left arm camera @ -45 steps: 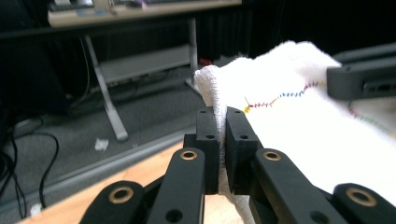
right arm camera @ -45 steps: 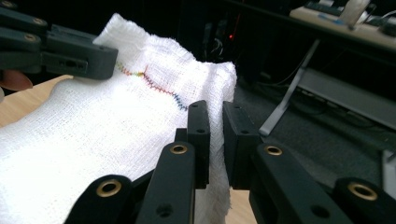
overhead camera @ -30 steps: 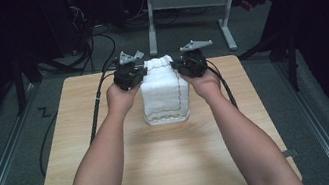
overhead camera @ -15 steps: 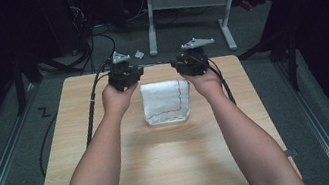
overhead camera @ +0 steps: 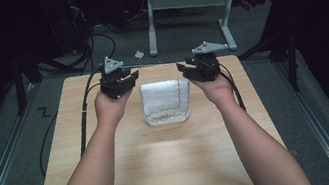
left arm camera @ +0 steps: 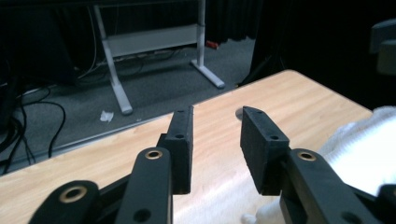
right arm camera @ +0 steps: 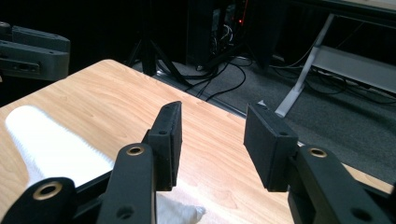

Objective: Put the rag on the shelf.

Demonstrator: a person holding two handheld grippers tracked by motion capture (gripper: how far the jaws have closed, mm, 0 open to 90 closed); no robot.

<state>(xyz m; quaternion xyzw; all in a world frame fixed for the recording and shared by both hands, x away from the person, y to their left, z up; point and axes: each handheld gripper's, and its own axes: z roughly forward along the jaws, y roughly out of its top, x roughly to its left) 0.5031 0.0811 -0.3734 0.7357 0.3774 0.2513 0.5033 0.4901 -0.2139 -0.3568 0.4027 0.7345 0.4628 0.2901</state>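
Left gripper view cuts off the white towel (left arm camera: 359,154) behind its parted jaws.

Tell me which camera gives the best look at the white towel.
The high view: the folded white towel lies whole on the table. The left gripper view catches just an edge; the right gripper view shows part of it.

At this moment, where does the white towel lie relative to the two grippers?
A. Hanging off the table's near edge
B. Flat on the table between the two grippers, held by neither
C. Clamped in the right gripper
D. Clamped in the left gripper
B: in the high view the white towel lies flat on the table between the left gripper and the right gripper, and each gripper view shows open, empty jaws.
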